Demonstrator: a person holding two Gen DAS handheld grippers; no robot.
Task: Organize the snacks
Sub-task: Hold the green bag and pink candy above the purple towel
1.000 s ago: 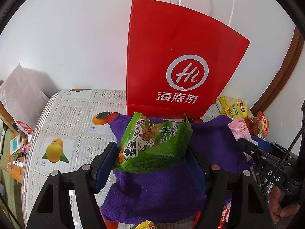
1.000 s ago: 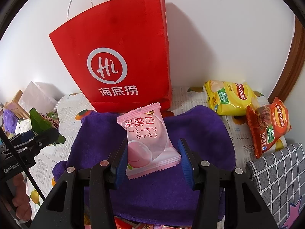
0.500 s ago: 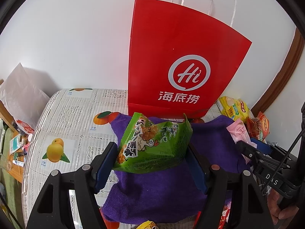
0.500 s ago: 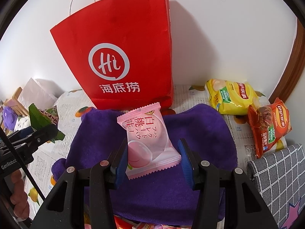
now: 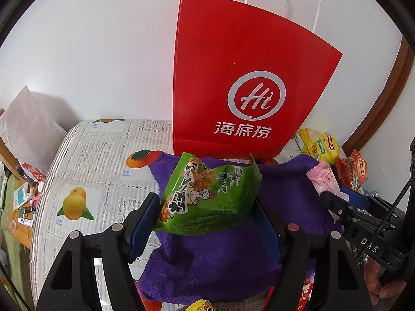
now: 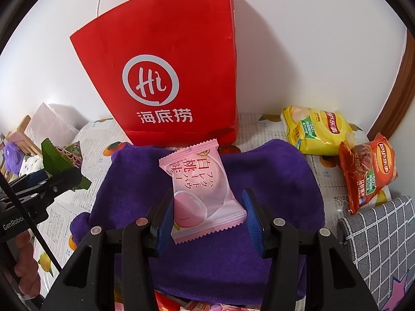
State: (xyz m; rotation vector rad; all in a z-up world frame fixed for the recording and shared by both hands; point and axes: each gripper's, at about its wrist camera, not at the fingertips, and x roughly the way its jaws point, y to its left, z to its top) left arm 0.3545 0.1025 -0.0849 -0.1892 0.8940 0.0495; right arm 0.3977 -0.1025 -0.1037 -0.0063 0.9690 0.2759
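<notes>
Left wrist view: green snack packet [image 5: 210, 197] clamped in the left gripper [image 5: 205, 223], long axis running sideways between the blue pads, printed face up, top edge tilted toward the red paper bag [image 5: 246, 83] (upright at the wall), above the purple towel [image 5: 215, 267] on the counter [image 5: 103, 160].

Right wrist view: pink peach packet [image 6: 202, 189] pinched in the right gripper [image 6: 210, 220], long axis pointing forward toward the bag; yellow chip bag [image 6: 316, 132] and orange chip bag [image 6: 368, 171] lying at right.
</notes>
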